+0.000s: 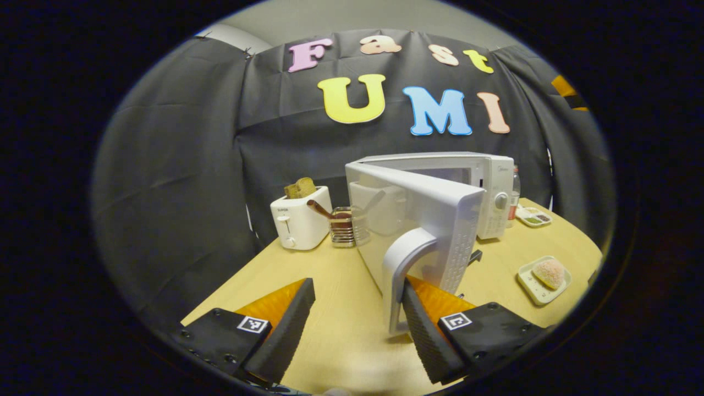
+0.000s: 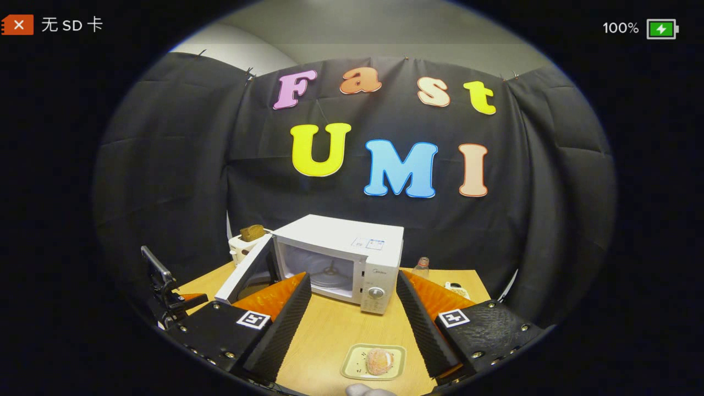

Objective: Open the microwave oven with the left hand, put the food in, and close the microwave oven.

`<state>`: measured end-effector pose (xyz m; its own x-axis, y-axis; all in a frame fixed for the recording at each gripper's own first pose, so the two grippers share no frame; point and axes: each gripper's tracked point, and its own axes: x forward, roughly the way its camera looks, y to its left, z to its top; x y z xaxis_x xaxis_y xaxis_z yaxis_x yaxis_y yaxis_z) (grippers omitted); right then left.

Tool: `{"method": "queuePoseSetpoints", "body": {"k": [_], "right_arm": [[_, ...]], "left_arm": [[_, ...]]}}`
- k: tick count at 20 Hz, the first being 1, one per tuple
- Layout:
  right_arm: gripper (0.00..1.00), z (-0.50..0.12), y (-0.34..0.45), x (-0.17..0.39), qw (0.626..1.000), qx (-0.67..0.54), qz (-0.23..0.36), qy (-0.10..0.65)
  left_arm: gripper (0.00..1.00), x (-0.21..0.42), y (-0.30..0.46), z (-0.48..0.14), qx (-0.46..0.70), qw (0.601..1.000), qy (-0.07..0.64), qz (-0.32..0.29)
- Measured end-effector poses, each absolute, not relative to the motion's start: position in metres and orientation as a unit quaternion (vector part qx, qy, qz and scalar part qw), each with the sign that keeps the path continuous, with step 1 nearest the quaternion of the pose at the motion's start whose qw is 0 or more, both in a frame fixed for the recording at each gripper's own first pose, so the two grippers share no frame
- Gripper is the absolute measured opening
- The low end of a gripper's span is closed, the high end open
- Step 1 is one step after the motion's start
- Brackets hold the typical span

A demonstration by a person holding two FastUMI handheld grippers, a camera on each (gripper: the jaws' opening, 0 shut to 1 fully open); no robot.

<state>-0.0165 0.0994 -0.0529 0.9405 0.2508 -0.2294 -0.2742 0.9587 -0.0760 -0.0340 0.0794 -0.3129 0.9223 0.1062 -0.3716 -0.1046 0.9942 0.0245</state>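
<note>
The white microwave [image 1: 484,187] stands at the back of the table with its door [image 1: 418,220] swung wide towards me. My left gripper [image 1: 358,286] is open; the door's curved handle [image 1: 404,269] rests just inside its right finger [image 1: 426,330], and the other finger stays apart from it. A pink round cake [image 1: 549,272] lies on a small plate to the right. In the right gripper view, the right gripper [image 2: 352,280] hangs open above the cake [image 2: 378,360], which lies on its plate [image 2: 355,367]. It faces the microwave [image 2: 352,247] and its bare cavity [image 2: 322,272].
A white toaster [image 1: 300,220] holding bread and a glass holder [image 1: 342,226] with a spoon stand left of the microwave. A bottle [image 1: 515,192] and a small tray [image 1: 532,216] sit at its right. The left gripper's body [image 2: 162,291] shows beside the open door [image 2: 245,275].
</note>
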Motion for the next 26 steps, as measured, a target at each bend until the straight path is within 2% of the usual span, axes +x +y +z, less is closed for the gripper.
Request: {"method": "queuePoseSetpoints", "body": {"k": [3, 4, 5, 6, 7, 10, 12, 17, 20, 21, 22, 26], "right_arm": [[0.95, -0.054, 0.110, -0.017, 0.983, -0.051, 0.140, 0.111], [0.95, -0.056, 0.113, -0.018, 0.982, -0.049, 0.142, 0.113], [0.95, -0.056, 0.116, -0.019, 0.982, -0.047, 0.145, 0.113], [0.95, -0.058, 0.117, -0.020, 0.982, -0.047, 0.145, 0.112], [0.95, -0.061, 0.117, -0.019, 0.982, -0.049, 0.142, 0.113], [0.95, -0.070, 0.116, -0.021, 0.982, -0.044, 0.138, 0.121], [0.95, -0.076, 0.115, -0.021, 0.982, -0.041, 0.135, 0.128], [0.95, -0.092, 0.099, -0.018, 0.982, -0.060, 0.117, 0.132], [0.95, -0.129, 0.076, -0.019, 0.980, -0.073, 0.097, 0.161], [0.96, -0.145, 0.067, -0.021, 0.978, -0.075, 0.090, 0.173], [0.95, -0.161, 0.061, -0.023, 0.975, -0.076, 0.085, 0.189], [0.95, -0.230, 0.036, -0.029, 0.961, -0.094, 0.087, 0.246]], "left_arm": [[0.97, -0.048, 0.097, -0.313, 0.007, 0.980, 0.191, 0.062], [1.00, -0.053, 0.106, -0.311, 0.016, 0.979, 0.190, 0.066], [0.95, -0.057, 0.117, -0.309, 0.025, 0.979, 0.189, 0.076], [1.00, -0.060, 0.127, -0.310, 0.031, 0.978, 0.190, 0.084], [0.95, -0.063, 0.137, -0.311, 0.035, 0.977, 0.191, 0.093], [0.99, -0.066, 0.158, -0.315, 0.031, 0.975, 0.195, 0.106], [0.94, -0.066, 0.170, -0.316, 0.050, 0.972, 0.197, 0.115], [0.97, -0.069, 0.178, -0.305, 0.053, 0.972, 0.192, 0.122], [1.00, -0.073, 0.171, -0.286, 0.068, 0.975, 0.180, 0.114], [0.97, -0.075, 0.168, -0.279, 0.070, 0.975, 0.177, 0.112], [1.00, -0.077, 0.166, -0.271, 0.068, 0.976, 0.175, 0.112], [1.00, -0.087, 0.150, -0.237, 0.051, 0.978, 0.162, 0.121]]}}
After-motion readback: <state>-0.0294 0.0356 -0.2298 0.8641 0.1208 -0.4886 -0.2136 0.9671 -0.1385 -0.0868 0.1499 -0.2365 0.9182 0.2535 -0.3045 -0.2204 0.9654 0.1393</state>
